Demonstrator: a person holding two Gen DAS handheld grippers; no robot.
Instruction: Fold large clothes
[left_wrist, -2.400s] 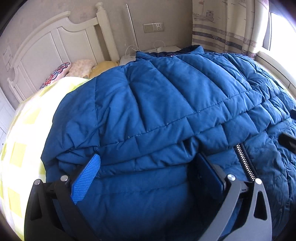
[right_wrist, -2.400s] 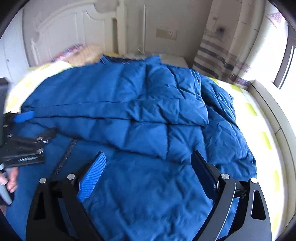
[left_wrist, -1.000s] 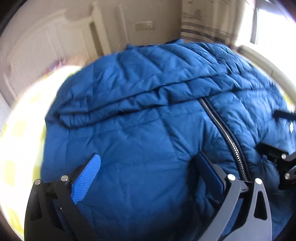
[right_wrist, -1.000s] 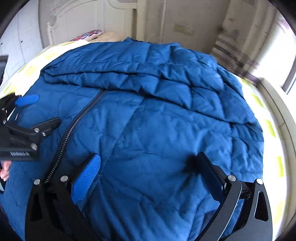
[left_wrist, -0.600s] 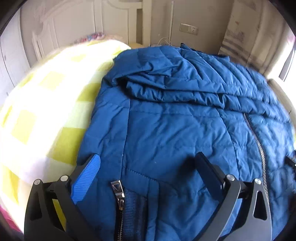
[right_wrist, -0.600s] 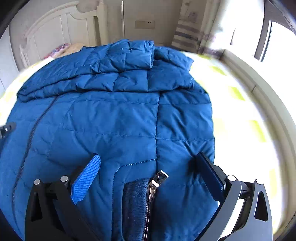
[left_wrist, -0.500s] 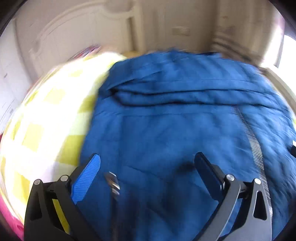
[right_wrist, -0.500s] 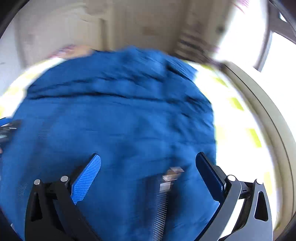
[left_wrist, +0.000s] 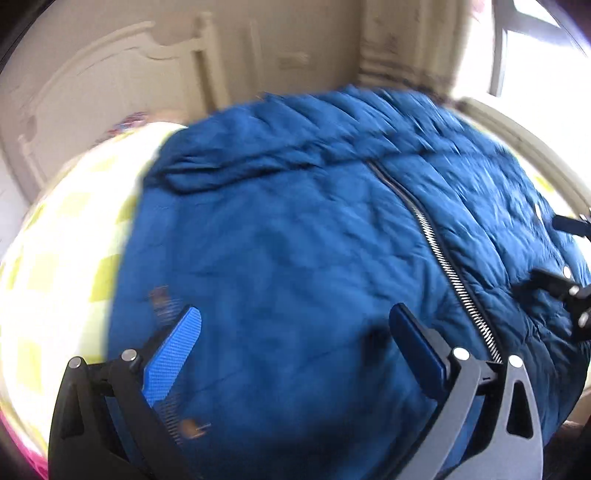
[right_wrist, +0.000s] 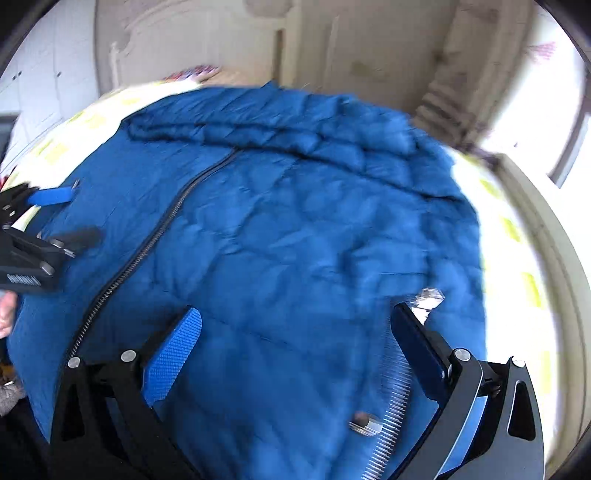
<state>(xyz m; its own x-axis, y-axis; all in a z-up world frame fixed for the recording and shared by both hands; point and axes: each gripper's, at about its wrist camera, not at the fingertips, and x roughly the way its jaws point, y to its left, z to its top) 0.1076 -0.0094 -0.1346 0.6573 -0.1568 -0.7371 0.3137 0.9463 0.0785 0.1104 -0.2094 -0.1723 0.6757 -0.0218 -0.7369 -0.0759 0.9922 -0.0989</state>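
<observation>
Down jacket (left_wrist: 295, 258), blue and quilted, lay spread zipper-up (left_wrist: 436, 243) across the yellow-checked bed (left_wrist: 66, 236), hovered over by left gripper (left_wrist: 295, 332) and right gripper (right_wrist: 295, 328), fingers wide apart and empty; probably best gripped at both hem corners together, then folded evenly.

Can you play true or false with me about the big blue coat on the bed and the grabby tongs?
1. The blue puffer jacket lies on a yellow-checked bedspread. True.
2. The left tongs are clamped on the jacket. False: they are open, holding nothing.
3. The right tongs are open too. True.
4. The jacket's front zipper is unzipped. False: it looks closed along its visible length.
5. The jacket is red. False: it is blue.
</observation>
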